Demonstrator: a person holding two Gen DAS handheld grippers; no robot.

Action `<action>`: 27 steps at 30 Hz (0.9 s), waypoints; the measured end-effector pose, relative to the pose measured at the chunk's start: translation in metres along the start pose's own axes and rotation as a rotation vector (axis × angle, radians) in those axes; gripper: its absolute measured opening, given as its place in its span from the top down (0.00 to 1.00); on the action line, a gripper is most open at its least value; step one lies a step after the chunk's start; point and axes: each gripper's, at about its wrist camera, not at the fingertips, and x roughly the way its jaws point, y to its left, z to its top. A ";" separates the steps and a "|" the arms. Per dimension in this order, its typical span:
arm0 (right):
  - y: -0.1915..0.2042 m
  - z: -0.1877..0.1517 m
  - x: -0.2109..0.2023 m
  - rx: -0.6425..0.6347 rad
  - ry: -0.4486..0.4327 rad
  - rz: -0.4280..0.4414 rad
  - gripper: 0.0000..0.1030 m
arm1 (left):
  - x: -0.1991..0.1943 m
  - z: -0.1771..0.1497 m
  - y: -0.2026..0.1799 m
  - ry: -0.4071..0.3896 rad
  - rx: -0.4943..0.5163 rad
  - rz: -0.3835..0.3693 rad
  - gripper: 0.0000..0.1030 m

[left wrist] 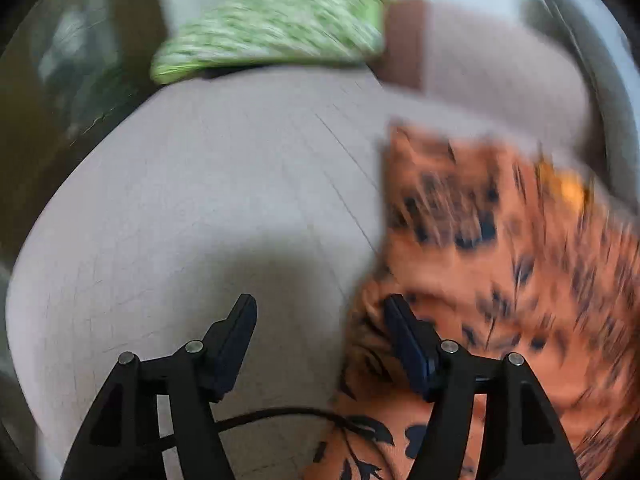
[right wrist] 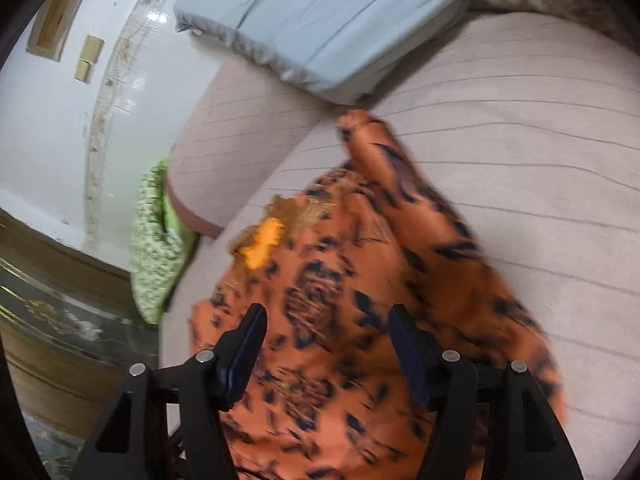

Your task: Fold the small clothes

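On the pale pink striped bed (right wrist: pixel 500 128) lies the orange garment (right wrist: pixel 352 280), a small piece printed with dark leaf shapes, spread loosely with one narrow part, perhaps a sleeve, reaching away toward a folded blue-grey pad (right wrist: pixel 328 20). A bright yellow patch shows near its far edge; what it is cannot be told. The right gripper (right wrist: pixel 326 322) hovers over the cloth with its fingers apart and nothing pinched between them. The left gripper (left wrist: pixel 320 312) hangs at the garment's (left wrist: pixel 500 248) edge, fingers likewise apart, one over bare bed and the other over fabric; a thin dark cable runs beneath it. A green-and-white knitted piece (left wrist: pixel 272 28) sits further off at the bed's edge.

The cloth looks thin, light and limp, so it would likely sag and slide rather than hold a crease. Pinching it at an edge or corner, one gripper to each side, seems the safest hold; a grab mid-panel would probably bunch it.
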 end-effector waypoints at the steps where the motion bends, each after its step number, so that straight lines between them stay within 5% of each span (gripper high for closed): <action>1: -0.002 0.001 0.009 -0.023 0.012 -0.059 0.34 | -0.008 0.003 0.008 -0.043 -0.033 0.031 0.34; 2: -0.013 0.000 0.021 -0.009 0.037 -0.186 0.34 | -0.015 0.006 0.015 -0.087 -0.064 0.067 0.34; 4: -0.010 -0.003 0.022 -0.007 0.002 -0.219 0.41 | -0.024 0.009 0.032 -0.136 -0.137 0.089 0.34; 6: 0.025 -0.009 0.018 -0.129 -0.041 -0.224 0.39 | -0.024 0.011 0.046 -0.145 -0.215 -0.009 0.34; 9: 0.083 -0.019 0.033 -0.267 -0.010 -0.126 0.40 | -0.013 0.017 0.038 -0.087 -0.198 -0.170 0.34; 12: 0.155 -0.038 0.086 -0.343 0.176 0.119 0.40 | -0.007 0.019 0.020 -0.061 -0.138 -0.201 0.34; 15: 0.193 -0.067 0.151 -0.290 0.386 0.338 0.39 | -0.001 0.016 0.020 -0.022 -0.142 -0.182 0.34; 17: 0.200 -0.088 0.200 -0.273 0.505 0.352 0.39 | 0.012 0.016 0.022 0.025 -0.160 -0.173 0.34; 19: 0.183 -0.099 0.234 -0.274 0.538 0.223 0.41 | 0.030 0.014 0.020 0.114 -0.114 -0.159 0.33; 20: 0.169 -0.095 0.234 -0.180 0.498 0.253 0.51 | 0.043 0.007 0.022 0.190 -0.108 -0.172 0.33; 21: 0.165 -0.090 0.227 -0.122 0.476 0.281 0.51 | 0.041 0.006 0.029 0.172 -0.143 -0.201 0.33; 24: 0.174 -0.085 0.203 -0.158 0.430 0.307 0.42 | 0.023 0.009 0.068 0.128 -0.372 -0.255 0.34; 26: 0.174 -0.081 0.198 -0.191 0.389 0.364 0.37 | 0.011 0.013 0.082 0.055 -0.439 -0.282 0.34; 27: 0.164 -0.081 0.212 -0.224 0.378 0.228 0.34 | 0.009 0.018 0.081 0.032 -0.412 -0.295 0.34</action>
